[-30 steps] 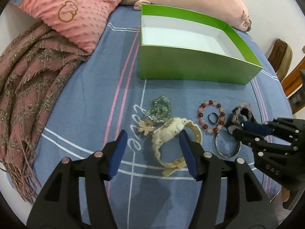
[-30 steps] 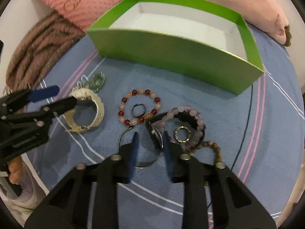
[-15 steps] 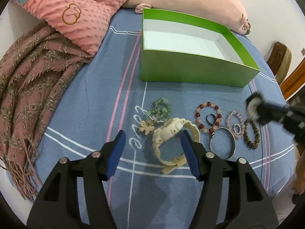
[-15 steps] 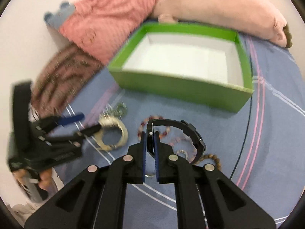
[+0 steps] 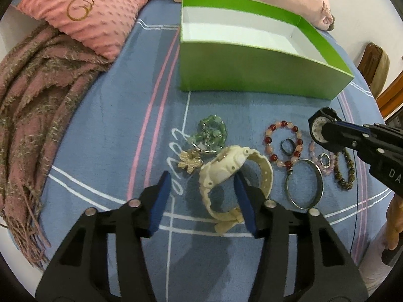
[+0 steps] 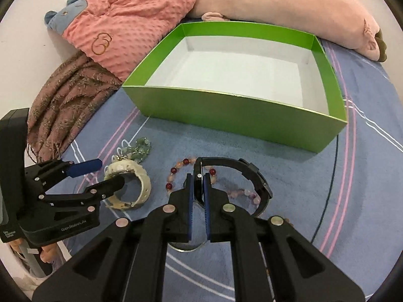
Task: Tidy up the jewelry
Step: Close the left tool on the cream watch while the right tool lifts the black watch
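Note:
My right gripper (image 6: pixel 199 188) is shut on a black watch (image 6: pixel 241 173) and holds it above the jewelry, short of the empty green box (image 6: pixel 236 115). The watch's face also shows in the left wrist view (image 5: pixel 318 129). My left gripper (image 5: pixel 201 196) is open, its fingers on either side of a cream watch (image 5: pixel 226 173) on the blue bedspread. Near it lie a green bead cluster (image 5: pixel 211 133), a pearl flower brooch (image 5: pixel 190 162), a red bead bracelet (image 5: pixel 283 142), a dark ring (image 5: pixel 287 147), a silver bangle (image 5: pixel 304 183), a pink bracelet (image 5: pixel 323 161) and a brown bracelet (image 5: pixel 345 171).
A pink plush pillow (image 6: pixel 131 22) and a long pink plush (image 6: pixel 289 7) lie behind the box. A brown fringed scarf (image 5: pixel 32 105) lies at the left. A wooden chair (image 5: pixel 377 70) stands off the bed's right edge.
My right gripper closed on the black watch, lifted it off the pile and moved toward the box. My left gripper has stayed open around the cream watch, edging slightly closer.

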Demonstrator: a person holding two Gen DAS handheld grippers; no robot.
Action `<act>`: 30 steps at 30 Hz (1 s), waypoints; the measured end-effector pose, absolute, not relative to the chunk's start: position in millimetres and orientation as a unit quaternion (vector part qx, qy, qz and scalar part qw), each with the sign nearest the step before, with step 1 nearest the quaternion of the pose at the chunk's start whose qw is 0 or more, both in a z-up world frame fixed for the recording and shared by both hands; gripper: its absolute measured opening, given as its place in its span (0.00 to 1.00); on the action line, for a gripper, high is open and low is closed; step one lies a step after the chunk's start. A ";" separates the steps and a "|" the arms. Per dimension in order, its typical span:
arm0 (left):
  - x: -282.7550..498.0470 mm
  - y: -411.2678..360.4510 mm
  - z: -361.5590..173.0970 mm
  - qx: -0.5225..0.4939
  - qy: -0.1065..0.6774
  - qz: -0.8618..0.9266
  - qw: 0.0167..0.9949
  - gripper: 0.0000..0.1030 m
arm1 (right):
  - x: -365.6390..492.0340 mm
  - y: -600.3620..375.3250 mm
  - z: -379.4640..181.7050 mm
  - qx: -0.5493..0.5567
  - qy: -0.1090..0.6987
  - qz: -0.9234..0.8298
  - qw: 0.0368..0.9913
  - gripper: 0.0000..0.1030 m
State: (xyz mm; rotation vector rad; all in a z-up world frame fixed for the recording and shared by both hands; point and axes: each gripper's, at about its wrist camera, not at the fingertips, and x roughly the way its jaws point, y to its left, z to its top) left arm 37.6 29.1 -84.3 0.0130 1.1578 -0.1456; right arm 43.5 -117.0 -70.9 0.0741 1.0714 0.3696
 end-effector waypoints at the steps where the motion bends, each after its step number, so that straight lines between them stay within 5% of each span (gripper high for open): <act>1: 39.7 27.1 -87.3 0.006 0.549 -0.070 0.833 0.42 | 44.2 -117.3 -72.2 0.034 0.508 0.175 0.843 0.07; 4: 44.3 21.7 -94.1 0.003 0.557 -0.078 0.827 0.22 | 45.8 -117.4 -75.6 0.035 0.510 0.177 0.841 0.07; 6: 44.0 17.8 -93.4 0.011 0.549 -0.070 0.833 0.19 | 46.9 -117.8 -77.7 0.035 0.513 0.177 0.839 0.07; 30: 28.0 17.7 -32.3 0.016 0.480 -0.076 0.874 0.18 | 27.2 -112.9 -42.1 -0.008 0.480 0.149 0.865 0.07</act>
